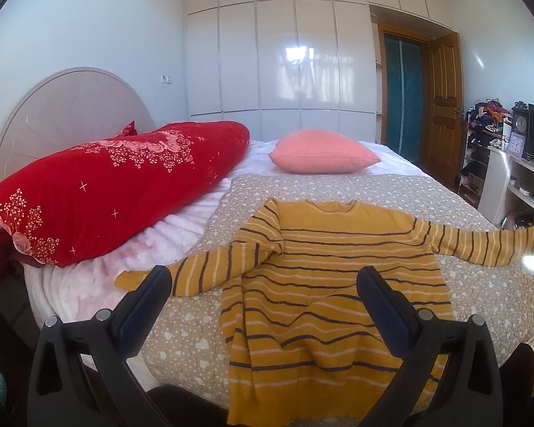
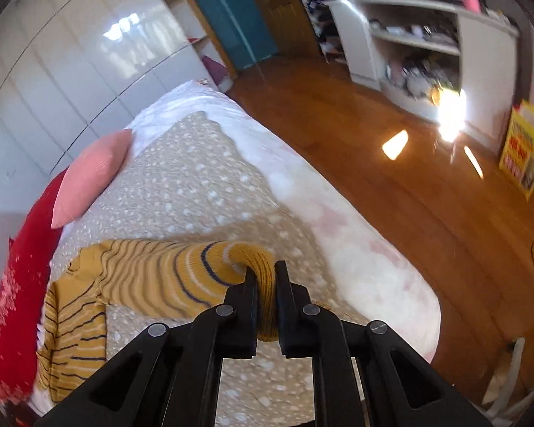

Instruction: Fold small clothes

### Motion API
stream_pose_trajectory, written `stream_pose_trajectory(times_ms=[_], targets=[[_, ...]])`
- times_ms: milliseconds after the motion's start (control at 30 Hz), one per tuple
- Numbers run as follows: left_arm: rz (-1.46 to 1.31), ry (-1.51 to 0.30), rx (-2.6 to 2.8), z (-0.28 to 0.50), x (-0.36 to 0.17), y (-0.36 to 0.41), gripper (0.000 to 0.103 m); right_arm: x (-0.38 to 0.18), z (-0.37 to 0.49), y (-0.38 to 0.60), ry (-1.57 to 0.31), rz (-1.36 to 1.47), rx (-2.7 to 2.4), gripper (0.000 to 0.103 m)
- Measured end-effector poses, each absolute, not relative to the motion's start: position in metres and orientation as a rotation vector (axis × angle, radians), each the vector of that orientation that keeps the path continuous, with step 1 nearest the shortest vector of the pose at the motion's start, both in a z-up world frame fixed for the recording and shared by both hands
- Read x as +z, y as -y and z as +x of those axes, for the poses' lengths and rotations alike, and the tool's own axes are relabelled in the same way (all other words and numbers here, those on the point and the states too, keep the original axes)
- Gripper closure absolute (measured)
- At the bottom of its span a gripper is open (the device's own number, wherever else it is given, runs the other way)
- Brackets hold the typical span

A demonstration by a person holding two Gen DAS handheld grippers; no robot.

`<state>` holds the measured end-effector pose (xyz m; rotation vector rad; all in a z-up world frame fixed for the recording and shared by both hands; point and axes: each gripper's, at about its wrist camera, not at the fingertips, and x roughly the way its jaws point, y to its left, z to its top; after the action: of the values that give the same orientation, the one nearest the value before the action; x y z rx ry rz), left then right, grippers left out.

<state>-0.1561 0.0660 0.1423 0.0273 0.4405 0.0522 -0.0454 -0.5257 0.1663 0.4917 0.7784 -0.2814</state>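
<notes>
Left wrist view: the striped sweater (image 1: 324, 284) lies flat on the bed (image 1: 487, 284), and the left gripper (image 1: 263, 284) hovers wide open above its body. Right wrist view: the right gripper (image 2: 266, 284) pinches the cuff (image 2: 263, 267). Soft, light, floppy knit; cuffs and hem look the best holds.

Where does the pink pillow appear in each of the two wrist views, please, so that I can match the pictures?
Left wrist view: the pink pillow lies upper centre, on the bed beyond the striped sweater.
Right wrist view: the pink pillow sits at the left, above the sweater's sleeve, which the right gripper pinches.
Shared landmark: the red quilt beside the pillow.
</notes>
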Motion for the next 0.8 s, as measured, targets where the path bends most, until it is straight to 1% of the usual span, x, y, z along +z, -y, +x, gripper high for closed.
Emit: stream_pose_trajectory(times_ms=[100,133,333,467,567,700,800], targets=[[0.024,-0.427,0.06,-0.159,0.139,-0.074,0.0,0.184,-0.017,0.478,-0.782,0.439,-0.156,0.094],[0.019,-0.425,0.06,-0.161,0.137,-0.077,0.0,0.19,0.001,0.45,-0.794,0.412,-0.099,0.094],[-0.012,-0.426,0.083,-0.168,0.125,-0.107,0.0,0.192,0.087,0.298,-0.868,0.338,0.191,0.094],[-0.056,-0.44,0.133,-0.176,0.113,-0.142,0.0,0.157,0.141,0.182,-0.968,0.285,0.359,0.094],[-0.096,-0.467,0.177,-0.179,0.105,-0.166,0.0,0.124,0.167,0.115,-1.038,0.279,0.45,0.094],[-0.152,-0.468,0.211,-0.19,0.101,-0.195,0.0,0.088,0.197,0.048,-1.096,0.22,0.489,0.094],[-0.17,-0.454,0.227,-0.196,0.099,-0.206,0.0,0.068,0.211,0.019,-1.126,0.184,0.488,0.094]])
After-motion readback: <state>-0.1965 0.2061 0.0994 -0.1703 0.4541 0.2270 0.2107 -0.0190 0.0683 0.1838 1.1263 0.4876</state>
